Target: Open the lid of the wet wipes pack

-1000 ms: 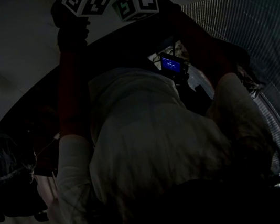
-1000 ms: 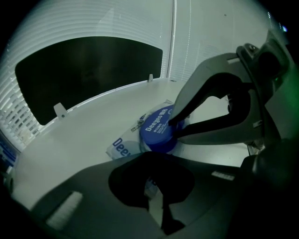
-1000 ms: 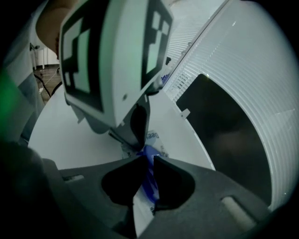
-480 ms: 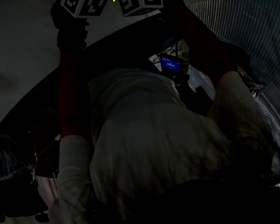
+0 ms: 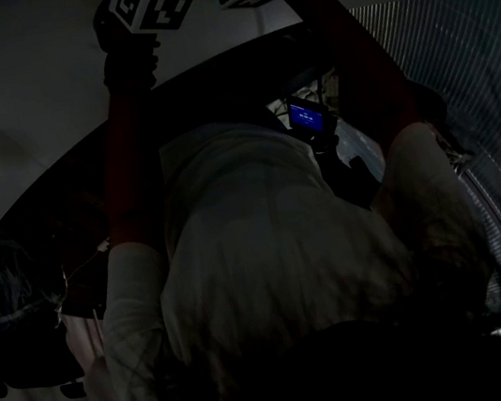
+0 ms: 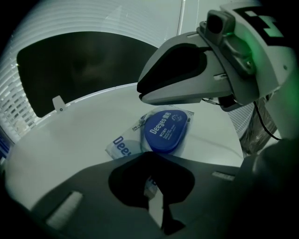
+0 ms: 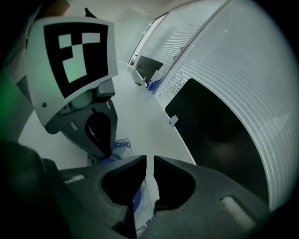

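The wet wipes pack [image 6: 122, 145] lies flat on the white worktop [image 6: 70, 140], with its blue oval lid [image 6: 166, 130] down. The left gripper [image 6: 152, 164] is clamped tip to tip on the pack's near edge. The right gripper [image 7: 149, 164] hangs just above the lid, its jaws a narrow slit apart and holding nothing.

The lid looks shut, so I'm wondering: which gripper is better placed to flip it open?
Right. The right gripper hovers just above the blue lid; the left gripper clamps the near end of the wet wipes pack.
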